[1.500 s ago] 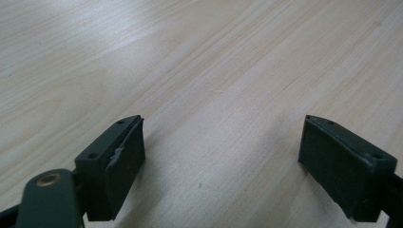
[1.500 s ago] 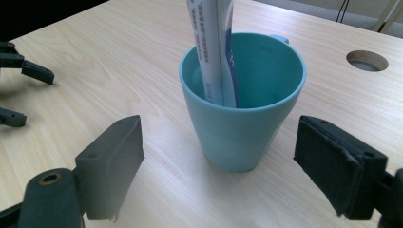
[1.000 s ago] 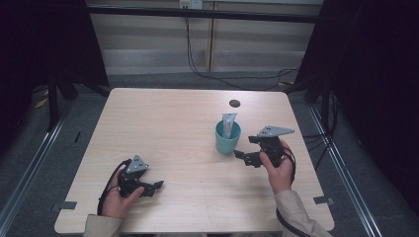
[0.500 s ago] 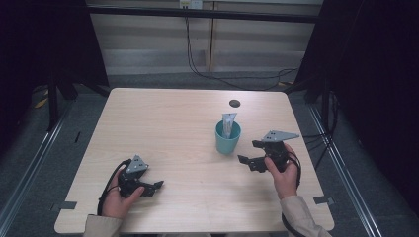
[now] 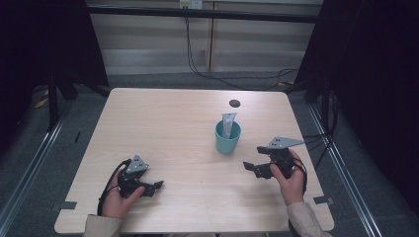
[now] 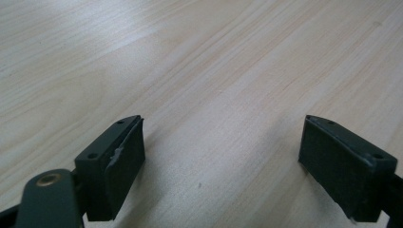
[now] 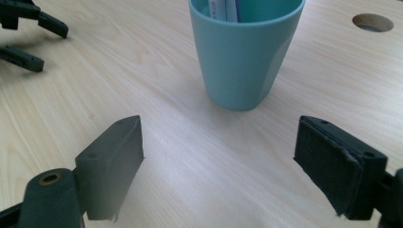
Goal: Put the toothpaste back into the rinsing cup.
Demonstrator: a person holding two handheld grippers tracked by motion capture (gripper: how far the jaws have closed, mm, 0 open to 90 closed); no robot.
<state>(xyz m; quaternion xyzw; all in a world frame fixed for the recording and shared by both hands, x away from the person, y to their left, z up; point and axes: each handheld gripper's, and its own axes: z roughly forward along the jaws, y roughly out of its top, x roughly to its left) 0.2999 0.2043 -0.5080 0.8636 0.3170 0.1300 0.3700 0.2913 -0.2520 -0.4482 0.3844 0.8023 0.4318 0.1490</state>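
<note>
A teal cup (image 5: 228,138) stands upright right of the table's middle, with a white tube (image 5: 228,123) sticking up out of it. The cup (image 7: 244,50) shows close ahead in the right gripper view, and the tube (image 7: 227,9) rests inside it. My right gripper (image 5: 252,168) is open, low over the table just right of and nearer than the cup, jaws wide apart with nothing between them. My left gripper (image 5: 155,187) sits near the front left of the table, also open and empty; its fingers (image 6: 114,164) frame bare wood.
A light wooden table (image 5: 163,128) has a small round hole (image 5: 234,103) behind the cup. Cables (image 5: 316,140) trail off the right edge. Dark floor and metal rails surround the table. The left gripper (image 7: 28,35) shows far off in the right gripper view.
My right gripper has drawn back from the cup, toward the front right of the table. The left gripper has stayed where it was.
</note>
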